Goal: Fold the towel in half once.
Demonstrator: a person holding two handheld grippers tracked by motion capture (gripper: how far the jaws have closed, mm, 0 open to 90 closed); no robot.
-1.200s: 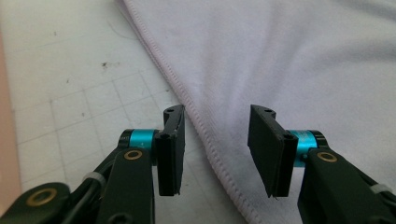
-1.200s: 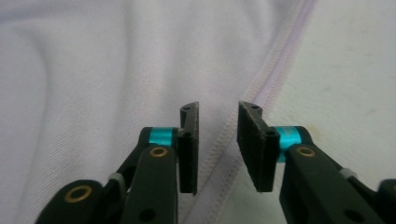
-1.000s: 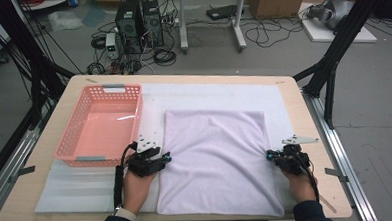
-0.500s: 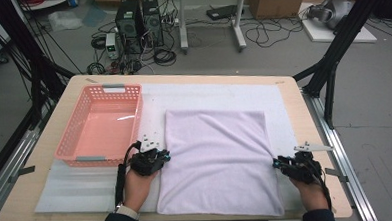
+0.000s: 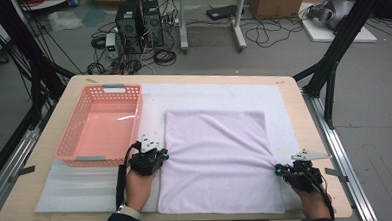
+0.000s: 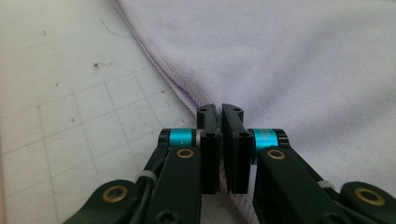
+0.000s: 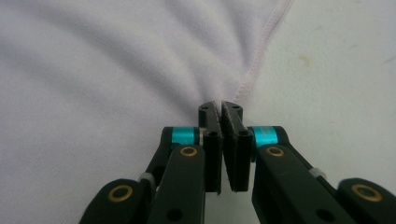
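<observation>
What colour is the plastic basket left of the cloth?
The perforated plastic basket is salmon pink, clearest in the high view.

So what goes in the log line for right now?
left gripper: shut on towel left edge | right gripper: shut on towel right edge | basket: beside towel

The pale lilac cloth towel [image 5: 216, 159] looks soft and matt with a stitched hem; the perforated pink plastic basket [image 5: 68, 146] at left has a slight gloss.
</observation>
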